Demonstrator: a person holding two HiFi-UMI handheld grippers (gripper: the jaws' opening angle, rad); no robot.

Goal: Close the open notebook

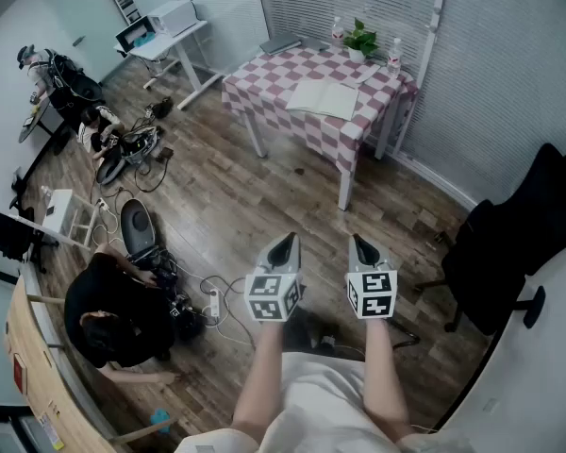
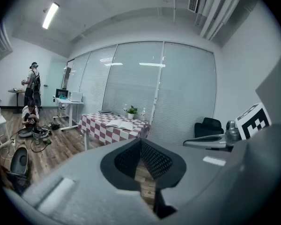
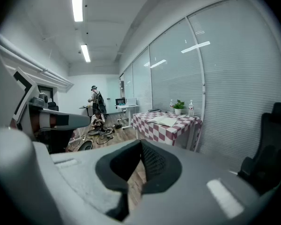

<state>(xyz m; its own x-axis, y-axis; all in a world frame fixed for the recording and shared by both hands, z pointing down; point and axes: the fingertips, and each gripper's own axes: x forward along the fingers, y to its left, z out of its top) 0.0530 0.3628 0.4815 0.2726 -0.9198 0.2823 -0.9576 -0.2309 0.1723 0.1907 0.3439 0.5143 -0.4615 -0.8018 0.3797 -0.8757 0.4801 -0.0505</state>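
Head view: a black chair (image 1: 505, 253) was cut off at the right edge; across the wooden floor (image 1: 264, 187), the open notebook (image 1: 325, 99) lay on the checkered counter (image 1: 274, 81), near a potted plant (image 1: 360, 41). Left gripper view: the left gripper (image 2: 141, 143) had its jaws together, empty; right gripper view: the right gripper (image 3: 141, 145) had its jaws together too, nothing between them.
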